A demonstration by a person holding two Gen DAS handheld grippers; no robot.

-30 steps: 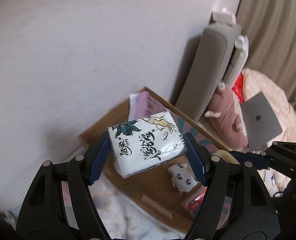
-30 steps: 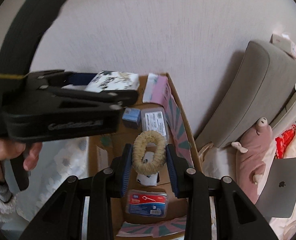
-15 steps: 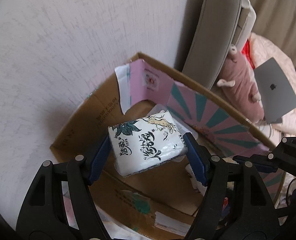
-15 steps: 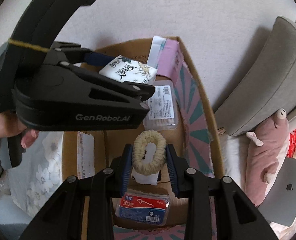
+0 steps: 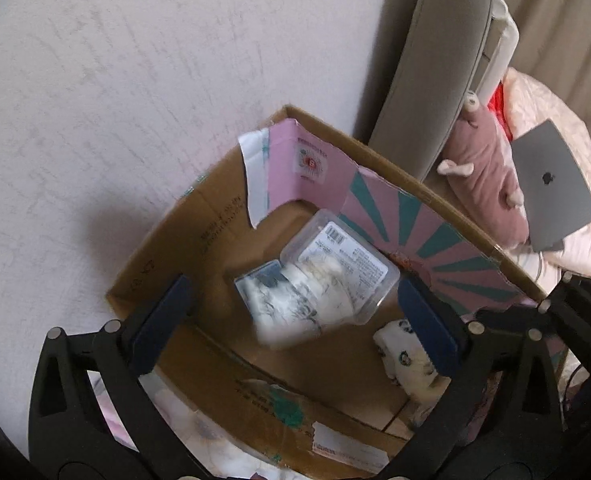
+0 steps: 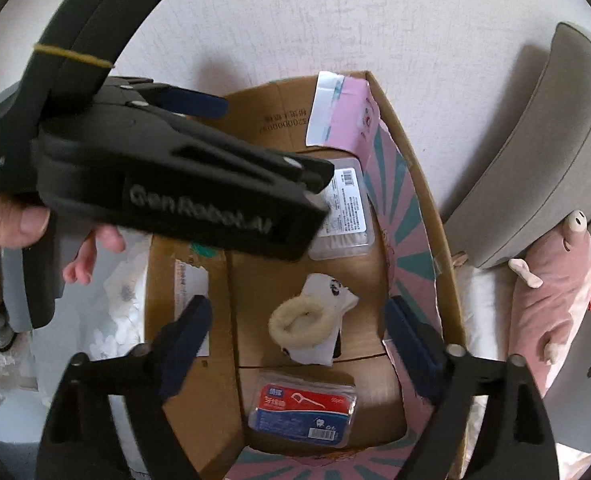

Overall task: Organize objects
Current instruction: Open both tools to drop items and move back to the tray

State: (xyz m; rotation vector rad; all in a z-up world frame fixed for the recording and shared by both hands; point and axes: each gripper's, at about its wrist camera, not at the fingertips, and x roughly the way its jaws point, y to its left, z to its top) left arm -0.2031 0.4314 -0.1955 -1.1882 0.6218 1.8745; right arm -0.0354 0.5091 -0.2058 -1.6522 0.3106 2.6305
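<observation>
Gaping wide over the cardboard box (image 5: 163, 256), the left gripper (image 5: 295, 308) is gripping nothing: the tissue pack (image 5: 291, 304) is showing as a blur between and below its blue pads (image 5: 163, 320), apparently dropping onto the clear plastic box of cotton swabs (image 5: 355, 264). The right gripper (image 6: 295, 344) is likewise standing open and empty, its jaws spread either side of the cream scrunchie (image 6: 303, 320), which is lying on a folded white cloth (image 6: 327, 292) on the box floor. Nearer the camera, a red and blue pack of dental floss picks (image 6: 303, 410) is resting flat.

Judging by looks, the tissue pack is light, soft and film-wrapped, so it is probably squashing under pressure and sliding a little; taking it across its short sides seems safest. The scrunchie is lighter still and floppy, best pinched through one side of its ring. Outside the box, a pink plush toy (image 6: 551, 280) and a grey laptop (image 5: 551, 184) are lying on the bedding.
</observation>
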